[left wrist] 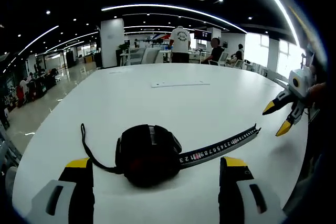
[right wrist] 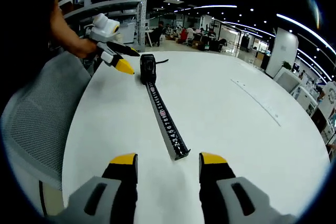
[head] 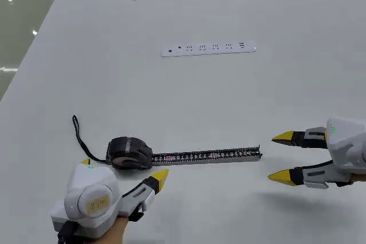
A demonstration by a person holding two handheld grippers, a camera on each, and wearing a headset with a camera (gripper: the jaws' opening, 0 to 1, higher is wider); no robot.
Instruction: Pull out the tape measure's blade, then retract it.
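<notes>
In the head view, the left gripper (head: 123,169) sits low at the near edge, held level and aimed forward, its yellow-tipped jaws spread wide. They stand on either side of the black tape measure (head: 130,152) without touching it. The tape measure lies on the white tabletop (head: 171,95), and its blade (head: 209,155) is drawn out flat toward the right. A thin black strap (head: 80,135) curls off the case to the left. The right gripper (head: 273,157) comes in from the right edge with its jaws apart, and the tips stop just short of the blade's hooked end. A white power strip (head: 209,48) lies farther back.

In the left gripper view, the case fills the gap between the two open jaws. The numbered blade runs off to the right toward the right gripper (left wrist: 275,120).

In the right gripper view, the jaws are parted and hold nothing. The blade's end (right wrist: 181,153) lies just ahead, between their tips. The blade runs straight back to the case (right wrist: 148,68), beside the left gripper (right wrist: 128,59) in a hand (right wrist: 79,45). A grey mesh chair (right wrist: 37,119) stands at the tabletop's edge.
</notes>
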